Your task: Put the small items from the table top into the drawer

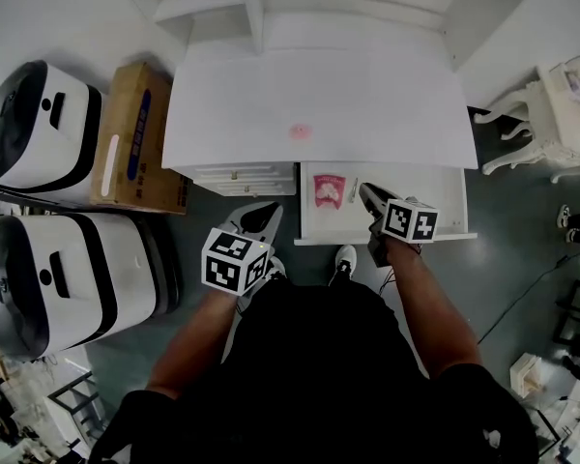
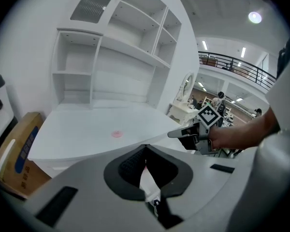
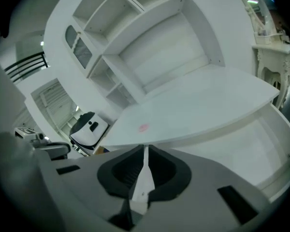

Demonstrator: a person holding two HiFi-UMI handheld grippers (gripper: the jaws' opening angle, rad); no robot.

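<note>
**Both grippers closed and empty; one item on the table top**

The right gripper (image 1: 367, 193) has its jaws pressed together with nothing between them. It hangs over the open drawer (image 1: 406, 232), probably because that is the drop point. The left gripper (image 1: 266, 216) is likewise closed and empty, parked low in front of the desk, clear of the drawer. Inside the drawer lie a pink packet (image 1: 329, 189) and, just beside it, a thin pale object (image 1: 353, 191). A small pink item (image 1: 300, 131) lies on the table top (image 1: 387, 104), well apart from both grippers, and appears next for transfer.
</note>
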